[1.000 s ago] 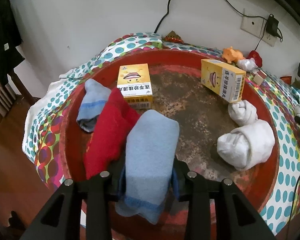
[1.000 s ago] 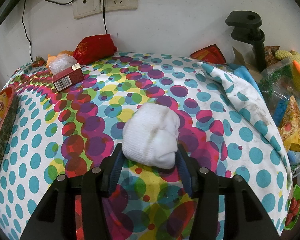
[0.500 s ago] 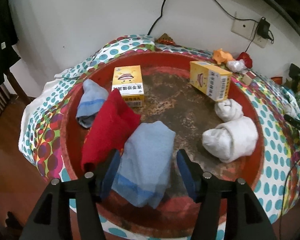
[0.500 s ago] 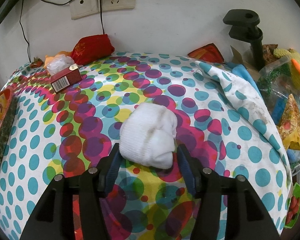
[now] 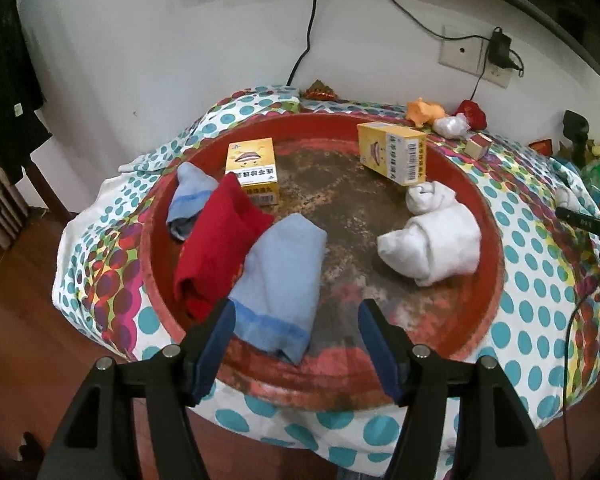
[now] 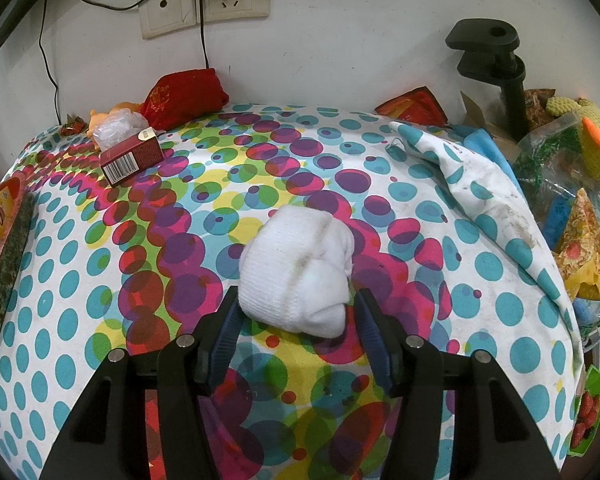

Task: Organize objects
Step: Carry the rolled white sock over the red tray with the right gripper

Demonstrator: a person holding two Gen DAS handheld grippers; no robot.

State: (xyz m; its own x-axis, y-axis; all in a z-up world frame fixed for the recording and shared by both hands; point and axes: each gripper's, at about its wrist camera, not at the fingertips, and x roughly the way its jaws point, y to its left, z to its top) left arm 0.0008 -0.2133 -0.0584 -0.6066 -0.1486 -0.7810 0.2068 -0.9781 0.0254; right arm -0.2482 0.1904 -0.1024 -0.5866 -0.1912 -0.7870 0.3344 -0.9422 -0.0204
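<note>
On the left of the round red tray (image 5: 488,240), a small light blue sock (image 5: 190,200) lies against a red sock (image 5: 216,248), with a larger light blue sock (image 5: 280,276) beside it near the front rim. The left gripper (image 5: 296,344) has just been opening: its fingers (image 5: 216,344) stand wide apart, off the larger blue sock, whose near edge lies between them. Two yellow boxes (image 5: 254,172) sit further back, and two rolled white socks (image 5: 436,250) lie at the tray's right. On the dotted cloth of the desk (image 6: 100,280), the right gripper (image 6: 296,312) has loosened; a white sock ball (image 6: 296,268) rests between its half-spread fingers (image 6: 228,332), and contact cannot be judged.
</note>
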